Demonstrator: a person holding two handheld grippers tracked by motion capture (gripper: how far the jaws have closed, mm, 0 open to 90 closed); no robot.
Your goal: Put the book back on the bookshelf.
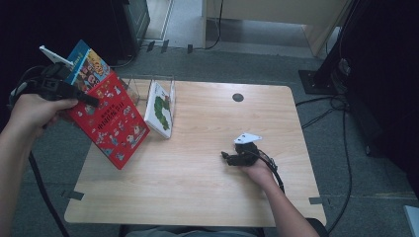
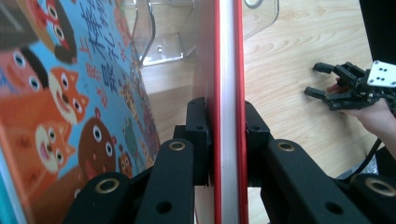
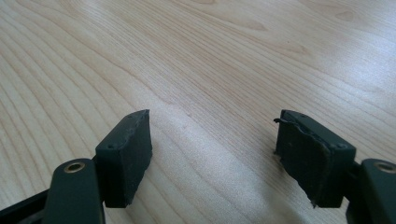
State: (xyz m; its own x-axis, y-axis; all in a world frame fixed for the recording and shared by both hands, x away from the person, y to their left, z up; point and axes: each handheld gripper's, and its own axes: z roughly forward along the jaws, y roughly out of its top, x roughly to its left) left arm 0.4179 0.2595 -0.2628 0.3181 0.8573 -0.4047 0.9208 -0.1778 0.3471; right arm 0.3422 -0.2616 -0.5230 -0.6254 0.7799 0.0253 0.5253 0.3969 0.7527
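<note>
Left gripper (image 1: 94,102) clamped on red book (image 1: 111,118) | held tilted, left of clear holder (image 1: 148,84) | right gripper (image 1: 225,157) empty, gaping

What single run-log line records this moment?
left gripper: shut on red picture book, held over table edge | right gripper: open, empty, low over table | white book: leaning in clear holder

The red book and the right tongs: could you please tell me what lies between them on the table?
In the high view, a white book standing in a clear holder, then bare table.
</note>
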